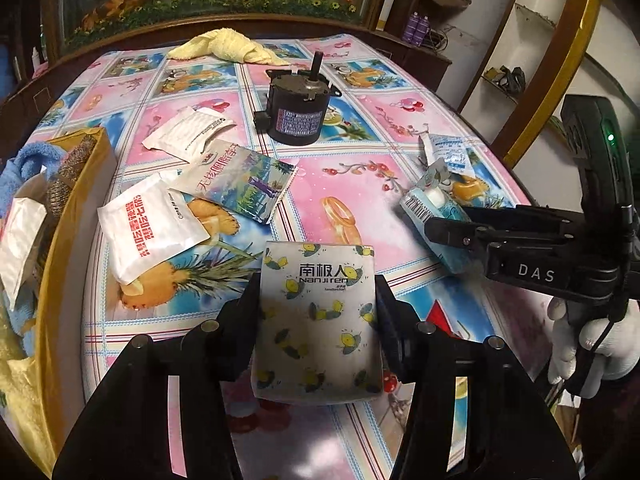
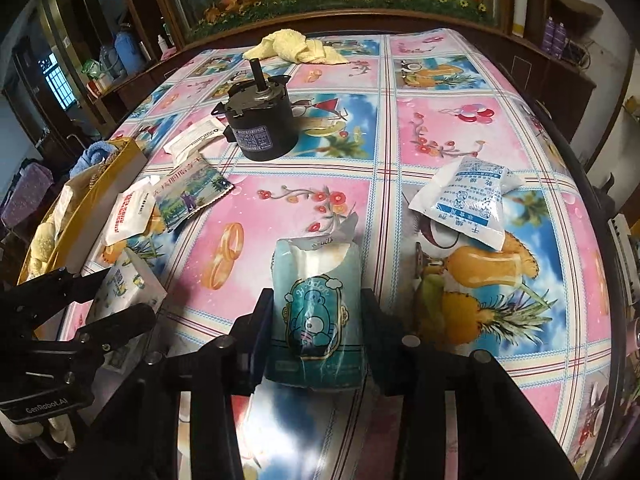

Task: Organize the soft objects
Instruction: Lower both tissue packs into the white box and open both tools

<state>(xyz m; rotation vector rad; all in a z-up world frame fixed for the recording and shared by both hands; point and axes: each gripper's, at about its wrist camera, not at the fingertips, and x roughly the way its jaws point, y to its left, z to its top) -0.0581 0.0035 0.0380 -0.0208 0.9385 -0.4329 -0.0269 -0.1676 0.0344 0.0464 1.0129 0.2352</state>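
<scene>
My left gripper point(image 1: 318, 304) is shut on a white tissue pack with yellow lemon print point(image 1: 316, 316), held just above the table's near side; the pack also shows in the right wrist view point(image 2: 128, 288). My right gripper point(image 2: 318, 312) is shut on a teal tissue pack with a bear picture point(image 2: 318, 312), its top torn open; that pack shows in the left wrist view point(image 1: 436, 212) at the right. A yellow box point(image 1: 80, 208) with a blue towel and other soft items stands at the left. A yellow towel point(image 1: 228, 46) lies at the far edge.
A black motor point(image 1: 298, 112) stands mid-table. Several flat sachets point(image 1: 152, 232) lie near the box. A white and blue desiccant bag point(image 2: 468, 200) lies right of centre. The table carries a bright fruit-print cloth point(image 2: 440, 128). Wooden cabinets and shelves surround the table.
</scene>
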